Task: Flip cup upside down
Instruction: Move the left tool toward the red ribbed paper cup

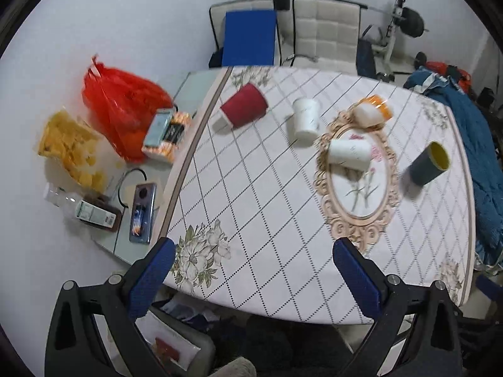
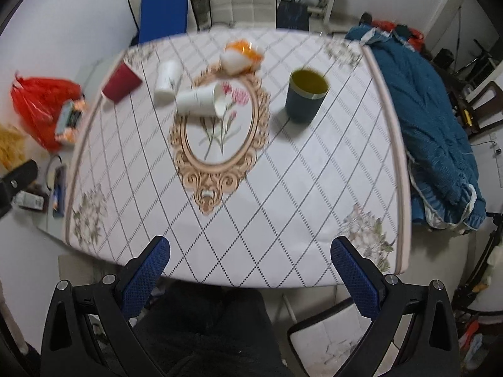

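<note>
Several cups sit on a table with a diamond-pattern cloth [image 1: 257, 207]. A dark blue cup with a yellow inside [image 2: 305, 95] stands upright, mouth up, at the right; it also shows in the left wrist view [image 1: 428, 164]. A white paper cup [image 2: 201, 100] [image 1: 349, 154] lies on its side on the oval motif. Another white cup [image 1: 305, 119] [image 2: 166, 79], a red cup [image 1: 244, 105] [image 2: 121, 82] and an orange-and-white cup [image 1: 373, 110] [image 2: 241, 56] sit farther back. My left gripper [image 1: 253, 279] and right gripper [image 2: 250, 276] are open and empty above the table's near edge.
A red bag [image 1: 121, 106], snack packs [image 1: 67, 144], boxes and a phone [image 1: 143, 213] lie on the glass shelf left of the table. A blue blanket [image 2: 430, 125] drapes the right side. Chairs [image 1: 323, 34] and gym gear stand behind.
</note>
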`<state>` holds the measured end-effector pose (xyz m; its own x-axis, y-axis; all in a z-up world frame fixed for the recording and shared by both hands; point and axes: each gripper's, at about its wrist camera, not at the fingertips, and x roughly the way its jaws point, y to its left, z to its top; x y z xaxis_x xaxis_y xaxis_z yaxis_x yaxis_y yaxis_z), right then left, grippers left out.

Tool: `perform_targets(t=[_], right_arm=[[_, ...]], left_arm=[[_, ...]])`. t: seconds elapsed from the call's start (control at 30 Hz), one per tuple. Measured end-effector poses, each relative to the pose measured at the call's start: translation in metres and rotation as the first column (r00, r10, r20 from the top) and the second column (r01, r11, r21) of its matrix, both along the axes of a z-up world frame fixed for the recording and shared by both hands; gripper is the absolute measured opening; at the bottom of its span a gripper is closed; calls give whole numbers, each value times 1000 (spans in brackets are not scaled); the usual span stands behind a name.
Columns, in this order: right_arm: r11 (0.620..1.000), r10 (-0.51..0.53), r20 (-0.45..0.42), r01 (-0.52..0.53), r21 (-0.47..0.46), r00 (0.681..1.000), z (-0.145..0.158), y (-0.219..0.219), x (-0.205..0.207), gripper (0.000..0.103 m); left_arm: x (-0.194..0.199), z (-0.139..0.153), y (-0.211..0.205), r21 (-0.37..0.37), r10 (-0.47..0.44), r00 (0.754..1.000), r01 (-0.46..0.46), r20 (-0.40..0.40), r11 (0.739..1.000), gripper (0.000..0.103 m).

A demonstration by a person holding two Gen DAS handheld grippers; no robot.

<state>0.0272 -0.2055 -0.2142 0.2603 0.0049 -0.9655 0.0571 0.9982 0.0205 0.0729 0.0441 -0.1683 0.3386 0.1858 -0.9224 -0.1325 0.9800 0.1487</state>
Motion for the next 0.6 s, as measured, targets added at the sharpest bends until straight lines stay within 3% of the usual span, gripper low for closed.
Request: perform_targets(t=[0.37, 0.6], right_arm=[[999, -33, -181, 32, -10, 983, -82, 36, 54, 103], [998, -50, -235, 43, -36, 971, -115, 61, 93, 103]], left_arm=[[69, -59, 54, 27, -14, 995, 16, -100, 999, 103], [127, -87, 87, 72, -44, 989, 54, -143, 996, 103]])
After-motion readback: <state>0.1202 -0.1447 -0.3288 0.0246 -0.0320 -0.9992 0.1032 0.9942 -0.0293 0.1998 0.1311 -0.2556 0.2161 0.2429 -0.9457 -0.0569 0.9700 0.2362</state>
